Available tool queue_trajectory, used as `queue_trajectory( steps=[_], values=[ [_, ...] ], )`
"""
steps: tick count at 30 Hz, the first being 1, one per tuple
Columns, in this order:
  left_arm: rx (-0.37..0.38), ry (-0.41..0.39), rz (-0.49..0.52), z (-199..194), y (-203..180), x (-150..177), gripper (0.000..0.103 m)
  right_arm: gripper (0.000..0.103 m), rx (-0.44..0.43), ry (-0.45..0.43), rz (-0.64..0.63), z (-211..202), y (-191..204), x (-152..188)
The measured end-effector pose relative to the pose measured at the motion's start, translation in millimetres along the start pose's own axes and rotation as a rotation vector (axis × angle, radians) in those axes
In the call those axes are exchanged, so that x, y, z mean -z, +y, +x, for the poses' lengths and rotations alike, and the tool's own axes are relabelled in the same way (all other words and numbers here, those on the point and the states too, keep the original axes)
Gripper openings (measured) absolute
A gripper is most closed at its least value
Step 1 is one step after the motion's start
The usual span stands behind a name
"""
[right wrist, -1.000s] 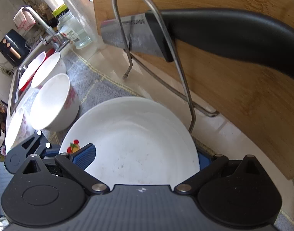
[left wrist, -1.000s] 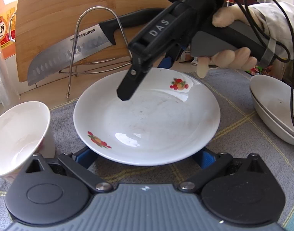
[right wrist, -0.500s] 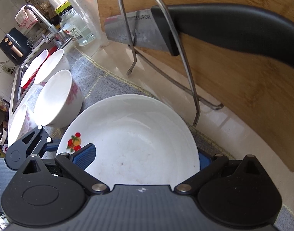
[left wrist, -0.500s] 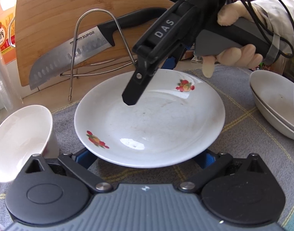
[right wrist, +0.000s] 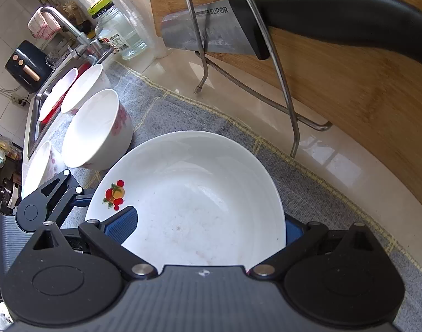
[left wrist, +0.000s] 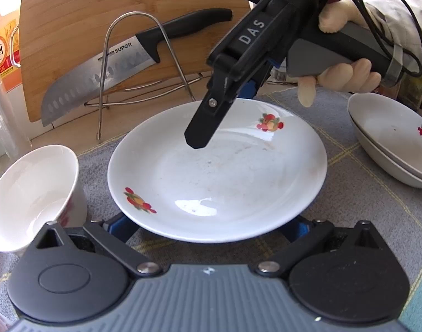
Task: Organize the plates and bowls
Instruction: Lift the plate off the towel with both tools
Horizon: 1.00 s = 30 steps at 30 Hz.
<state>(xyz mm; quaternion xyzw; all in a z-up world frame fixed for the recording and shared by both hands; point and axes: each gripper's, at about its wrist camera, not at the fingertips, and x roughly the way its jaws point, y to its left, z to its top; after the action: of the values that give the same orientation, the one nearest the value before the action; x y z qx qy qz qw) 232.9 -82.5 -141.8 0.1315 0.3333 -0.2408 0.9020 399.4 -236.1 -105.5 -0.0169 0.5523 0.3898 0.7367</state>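
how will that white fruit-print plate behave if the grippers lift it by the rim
The plate looks like glazed ceramic: rigid, probably heavy for its size, and breakable. Its glossy rim may slip between the fingers. Wide and shallow, it could tilt if gripped on one edge.

Plate between the jaws: white, red-orange fruit sprigs with green leaves at two rim spots. Bowl left of the left jaws: white, pink-red floral outside. Stacked dishes right of them: white, red motif. Mat under it all: grey with yellow grid lines. Board beyond: tan bamboo grain. Knife: steel blade with dimple row, black handle. Right gripper: black, white "DAS" lettering, blue pads, grey grip.
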Motion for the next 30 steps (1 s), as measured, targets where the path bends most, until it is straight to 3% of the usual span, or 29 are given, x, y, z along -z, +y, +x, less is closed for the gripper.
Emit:
queue_trajectory(
  steps=[30],
  values=[
    [0.03,0.006,0.0,-2.8,2.8,2.4,0.103,0.103,-0.014,-0.039,0.012,-4.7,3.4,-2.1]
  ],
)
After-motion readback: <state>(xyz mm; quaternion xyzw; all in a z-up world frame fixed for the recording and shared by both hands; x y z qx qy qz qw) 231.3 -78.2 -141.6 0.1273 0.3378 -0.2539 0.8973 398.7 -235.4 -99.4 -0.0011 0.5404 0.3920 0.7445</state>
